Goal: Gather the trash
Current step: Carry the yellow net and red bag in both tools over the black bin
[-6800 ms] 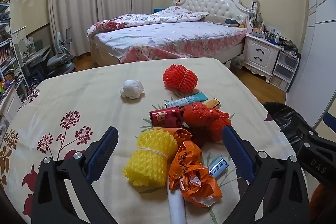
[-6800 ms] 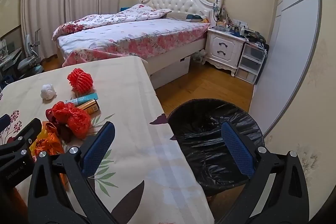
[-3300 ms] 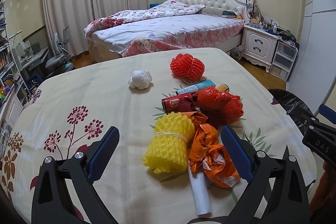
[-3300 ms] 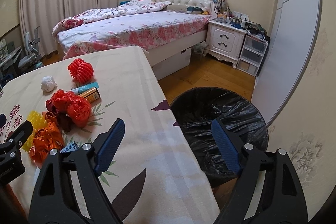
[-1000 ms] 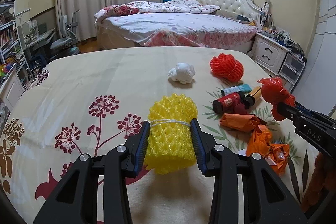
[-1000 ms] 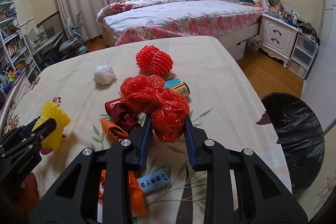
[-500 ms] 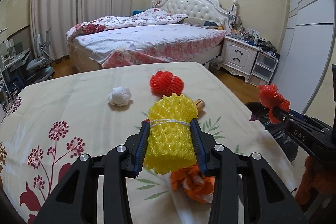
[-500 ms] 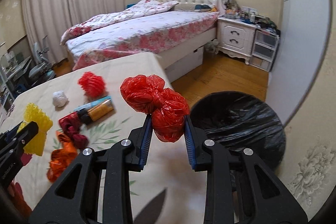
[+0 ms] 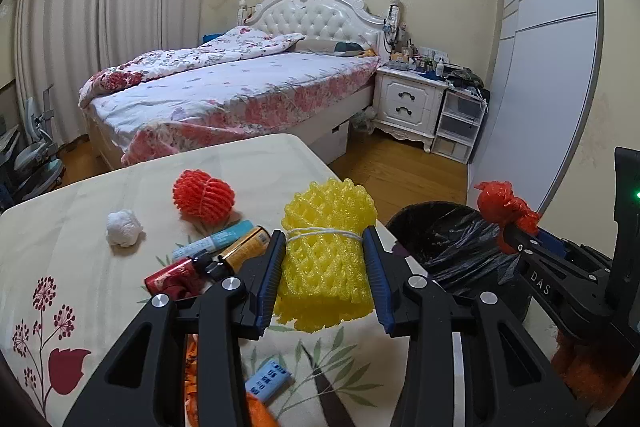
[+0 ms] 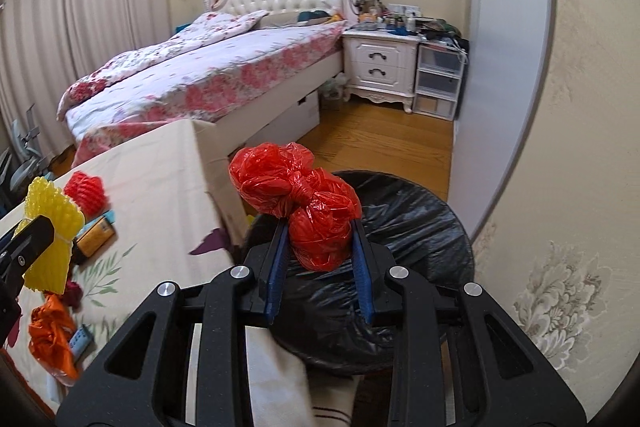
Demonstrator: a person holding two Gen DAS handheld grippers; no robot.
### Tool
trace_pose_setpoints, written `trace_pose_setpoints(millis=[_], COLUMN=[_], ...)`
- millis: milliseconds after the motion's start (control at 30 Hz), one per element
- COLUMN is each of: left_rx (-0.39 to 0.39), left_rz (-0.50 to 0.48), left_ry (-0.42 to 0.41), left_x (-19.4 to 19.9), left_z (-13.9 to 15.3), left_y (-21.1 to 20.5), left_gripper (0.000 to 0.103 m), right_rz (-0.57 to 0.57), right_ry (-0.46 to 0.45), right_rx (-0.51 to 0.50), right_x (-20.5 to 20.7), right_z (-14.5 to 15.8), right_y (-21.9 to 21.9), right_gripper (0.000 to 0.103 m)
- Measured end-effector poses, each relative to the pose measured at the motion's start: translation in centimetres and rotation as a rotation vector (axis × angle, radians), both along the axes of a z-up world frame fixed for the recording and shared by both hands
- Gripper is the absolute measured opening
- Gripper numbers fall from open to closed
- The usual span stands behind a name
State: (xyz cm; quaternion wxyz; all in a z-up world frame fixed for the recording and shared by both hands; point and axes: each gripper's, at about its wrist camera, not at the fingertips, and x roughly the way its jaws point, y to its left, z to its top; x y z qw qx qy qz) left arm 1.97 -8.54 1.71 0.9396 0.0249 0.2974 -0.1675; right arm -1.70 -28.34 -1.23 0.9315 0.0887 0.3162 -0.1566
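My left gripper (image 9: 325, 261) is shut on a yellow foam net roll (image 9: 326, 251), held above the right side of the table (image 9: 80, 227). The yellow roll (image 10: 50, 227) also shows at the left of the right wrist view. My right gripper (image 10: 318, 239) is shut on a knotted red plastic bag (image 10: 304, 203), held over the bin lined with a black bag (image 10: 420, 227). In the left wrist view that red bag (image 9: 504, 207) hangs above the bin (image 9: 444, 247). On the table lie a red foam net (image 9: 204, 197), a white paper wad (image 9: 124, 227), a blue tube (image 9: 214, 243), cans (image 9: 244, 253) and orange wrappers (image 10: 50, 339).
The table wears a cream cloth with a flower print. Behind it stand a bed (image 9: 240, 91), a white nightstand (image 9: 408, 107) and plastic drawers (image 9: 460, 127). The bin stands on wooden floor (image 10: 380, 147) between the table edge and a wall (image 10: 560, 147).
Both grippers have swung right, away from the trash pile toward the bin, each still carrying its load. The red bag now hangs over the bin mouth instead of the table.
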Motion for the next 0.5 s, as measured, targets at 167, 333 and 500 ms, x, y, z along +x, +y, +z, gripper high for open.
trace_pose_setpoints(millis=[167,333,500], left_rx=[0.018,0.033,0.051], left_rz=[-0.023,-0.041,-0.058], left_ry=[-0.006,-0.006,-0.011], left_x=[0.7,1.5,1.9], left_z=[-0.6,-1.2,-1.6], left_y=[-2.3,-4.5,-6.4], left_gripper=[0.04,0.04,0.04], right_rz=[-0.044,-0.069,-0.084], right_ry=[0.009,0.011,0.012], right_rx=[0.006,0.016,0.019], right_x=[0.2,0.3,0.7], right_z=[-0.9,-1.5,-1.8], right_y=[-1.7,-2.9,-3.5], right_gripper=[0.029,0.029,0.029])
